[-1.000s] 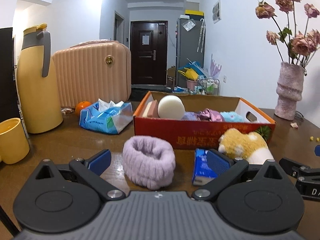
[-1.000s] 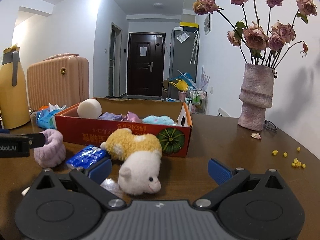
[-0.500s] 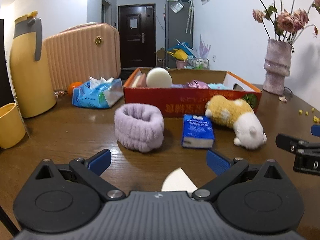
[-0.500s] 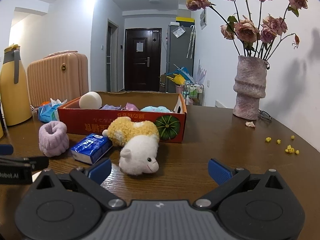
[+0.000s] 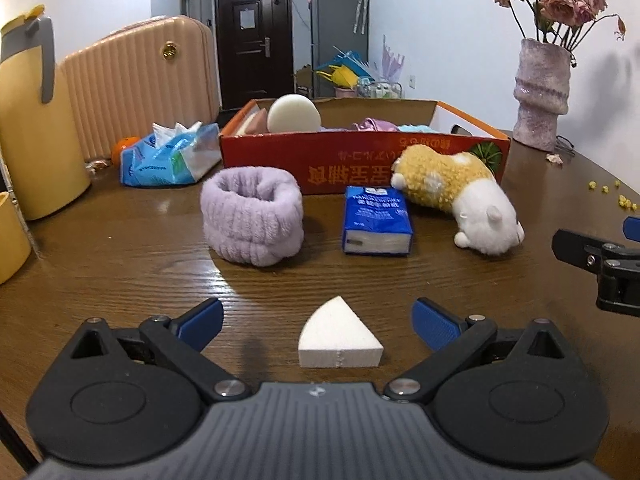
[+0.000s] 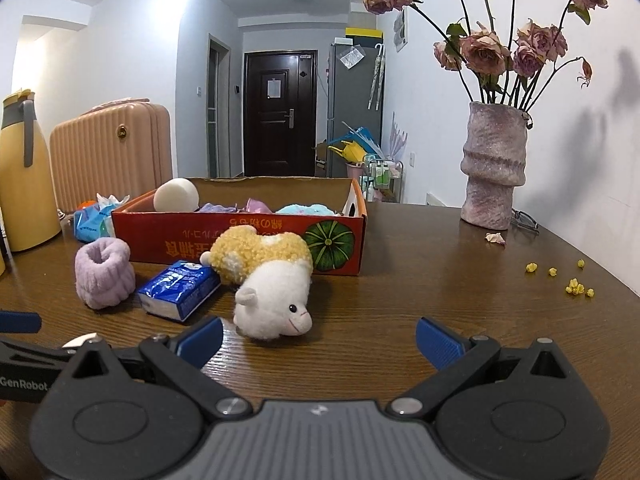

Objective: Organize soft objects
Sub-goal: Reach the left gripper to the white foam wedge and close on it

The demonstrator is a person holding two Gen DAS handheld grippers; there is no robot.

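Both tongs sit with their blue pads spread apart and nothing held: the left gripper frames a white wedge sponge that lies on the table between its fingers, and the right gripper hovers low with the plush sheep just ahead of its left pad. I judge the step in hand to be picking the sponge, so I would bring the left tongs down and forward until the pads flank the wedge's flat sides, then squeeze only enough to dent the foam, since it will compress and could slip out if pinched at the pointed tip. Beyond it stand a lilac plush band, a blue tissue packet and the sheep, which touches the packet and leans on the orange cardboard box. That box already holds a round cream sponge and other soft pieces, so I take it as the destination. Everything rests on a dark wooden table. Farther off I see a yellow thermos, a peach suitcase, an opened tissue bag, a vase of dried roses, scattered yellow crumbs and a dark door down the hallway.
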